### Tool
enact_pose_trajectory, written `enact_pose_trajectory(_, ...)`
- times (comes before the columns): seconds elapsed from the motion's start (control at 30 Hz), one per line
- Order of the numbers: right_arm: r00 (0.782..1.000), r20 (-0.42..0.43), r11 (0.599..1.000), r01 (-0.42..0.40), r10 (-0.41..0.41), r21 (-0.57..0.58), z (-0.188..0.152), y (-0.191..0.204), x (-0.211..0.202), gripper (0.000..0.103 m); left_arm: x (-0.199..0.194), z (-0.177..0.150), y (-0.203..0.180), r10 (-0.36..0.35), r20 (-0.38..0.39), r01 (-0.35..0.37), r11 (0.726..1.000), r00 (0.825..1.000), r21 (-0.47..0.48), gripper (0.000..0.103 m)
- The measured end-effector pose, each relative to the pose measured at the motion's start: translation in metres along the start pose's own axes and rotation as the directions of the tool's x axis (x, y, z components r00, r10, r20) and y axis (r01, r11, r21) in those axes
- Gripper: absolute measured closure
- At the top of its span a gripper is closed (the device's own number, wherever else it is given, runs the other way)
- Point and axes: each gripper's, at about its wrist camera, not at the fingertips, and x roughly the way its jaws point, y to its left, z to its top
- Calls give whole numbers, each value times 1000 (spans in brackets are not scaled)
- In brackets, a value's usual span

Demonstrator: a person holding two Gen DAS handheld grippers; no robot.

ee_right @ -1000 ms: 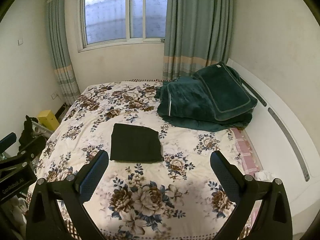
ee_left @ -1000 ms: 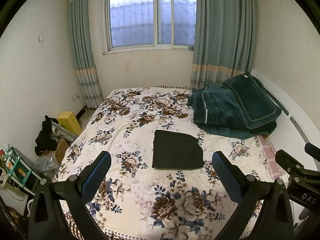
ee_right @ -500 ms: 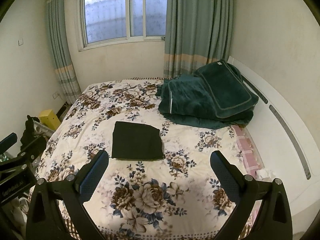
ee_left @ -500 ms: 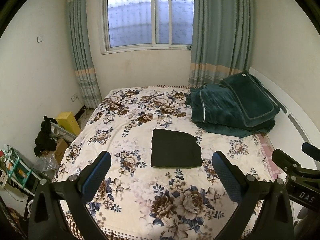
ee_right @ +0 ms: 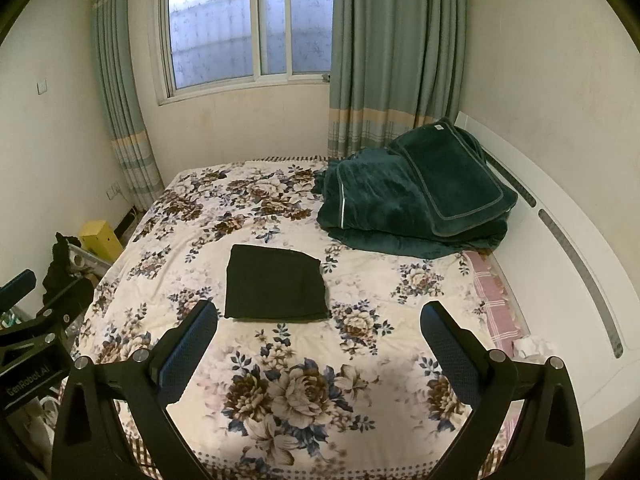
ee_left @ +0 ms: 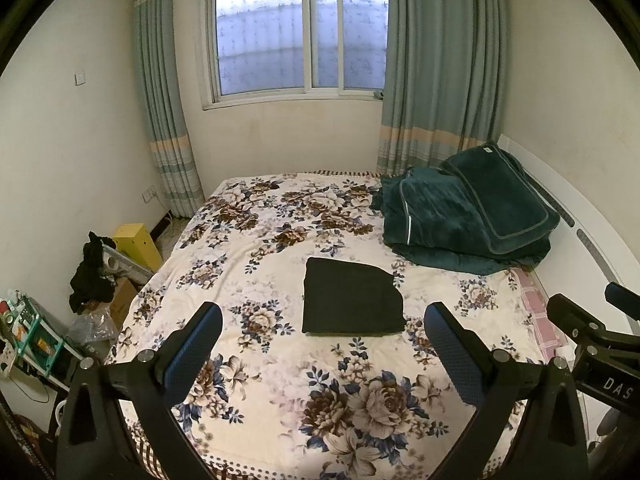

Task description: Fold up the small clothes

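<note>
A dark folded garment (ee_left: pixel 350 298) lies flat as a neat rectangle in the middle of the floral bedspread (ee_left: pixel 280 240); it also shows in the right wrist view (ee_right: pixel 274 284). My left gripper (ee_left: pixel 322 328) is open and empty, held above the near part of the bed, short of the garment. My right gripper (ee_right: pixel 318 326) is open and empty, also back from the garment, which lies ahead and to its left. The right gripper's body (ee_left: pixel 592 340) shows at the right edge of the left wrist view.
A dark green folded blanket and pillow (ee_left: pixel 464 216) sit at the bed's far right by the white headboard (ee_right: pixel 560 240). A yellow box (ee_left: pixel 136 240), dark clothes (ee_left: pixel 90 272) and clutter stand on the floor left of the bed. A curtained window (ee_left: pixel 300 36) is behind.
Both grippers have drawn back and risen slightly from the bed; the garment looks a little farther away. The garment has not moved.
</note>
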Motion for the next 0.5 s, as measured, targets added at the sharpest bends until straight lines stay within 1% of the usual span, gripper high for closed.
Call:
enact_pose_trajectory(0.33,1000,0,1000,4,-4,5,-3,-2,-2,0,0,0,-2,-1,2,1,1000,1000,4,0)
enact_pose_trajectory(0.43,1000,-1,1000,4,-4,7,-4,0,-4,0,-4,-1,-3,11,17,-12,1000,1000,13,0)
enact_pose_trajectory(0.5,1000,-1,1000,5,-5,5,-4,-1,-4,0,-5,-1,-2,2,18,-2,1000,1000,15,0)
